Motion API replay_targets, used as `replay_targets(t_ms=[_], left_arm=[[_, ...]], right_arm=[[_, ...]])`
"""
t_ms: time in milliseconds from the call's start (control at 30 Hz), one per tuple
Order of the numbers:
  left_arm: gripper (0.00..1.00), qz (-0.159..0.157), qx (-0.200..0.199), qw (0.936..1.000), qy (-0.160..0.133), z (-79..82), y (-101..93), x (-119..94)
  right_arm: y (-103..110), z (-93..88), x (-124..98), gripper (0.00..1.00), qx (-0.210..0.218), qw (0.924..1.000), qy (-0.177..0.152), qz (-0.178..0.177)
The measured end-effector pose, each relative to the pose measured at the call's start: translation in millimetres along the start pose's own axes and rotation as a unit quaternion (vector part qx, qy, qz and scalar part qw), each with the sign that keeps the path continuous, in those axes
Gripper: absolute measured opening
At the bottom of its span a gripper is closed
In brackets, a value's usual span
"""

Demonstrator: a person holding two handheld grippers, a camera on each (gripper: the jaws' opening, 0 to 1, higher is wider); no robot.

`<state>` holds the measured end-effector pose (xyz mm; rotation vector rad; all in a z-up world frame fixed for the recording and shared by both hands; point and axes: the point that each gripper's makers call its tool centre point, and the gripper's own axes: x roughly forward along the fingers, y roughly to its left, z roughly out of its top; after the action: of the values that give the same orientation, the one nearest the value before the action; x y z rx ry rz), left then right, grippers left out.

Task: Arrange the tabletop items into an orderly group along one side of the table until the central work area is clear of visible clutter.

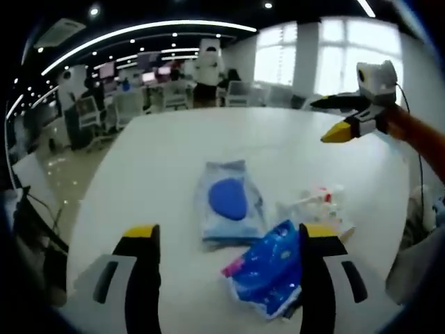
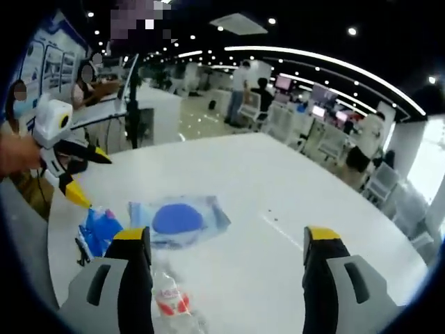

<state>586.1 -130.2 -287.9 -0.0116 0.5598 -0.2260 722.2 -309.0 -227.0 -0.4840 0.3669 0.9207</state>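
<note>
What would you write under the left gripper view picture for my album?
Open left claw hovering over a blue packet, a clear pouch with a blue oval and crinkly clear wrap on a white table.

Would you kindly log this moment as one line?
left claw: open, over blue bag | right claw: open, above bottle | pouch: mid-table | nothing held

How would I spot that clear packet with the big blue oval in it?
Look at the white table, near its middle. Three packets cluster there; yours, the clear packet, lies flat with a solid blue oval inside. The blue printed bag beside it is crumpled, and the transparent wrapper has red markings.
</note>
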Motion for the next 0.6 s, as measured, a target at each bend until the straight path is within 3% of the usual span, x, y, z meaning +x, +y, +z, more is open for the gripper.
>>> replay_targets(t_ms=[267, 600], left_arm=[[0.72, -0.005, -0.012, 0.9997, 0.023, -15.9, 4.7, 18.3], [0.63, -0.01, -0.035, 0.9985, 0.04, -27.6, 10.3, 39.4]], right_arm=[[1.2, 5.2, 33.7, 0.86, -0.004, 0.9998, 0.004, 0.018], [12.4, -7.7, 75.7, 0.82, 0.005, 0.9984, 0.023, 0.05]])
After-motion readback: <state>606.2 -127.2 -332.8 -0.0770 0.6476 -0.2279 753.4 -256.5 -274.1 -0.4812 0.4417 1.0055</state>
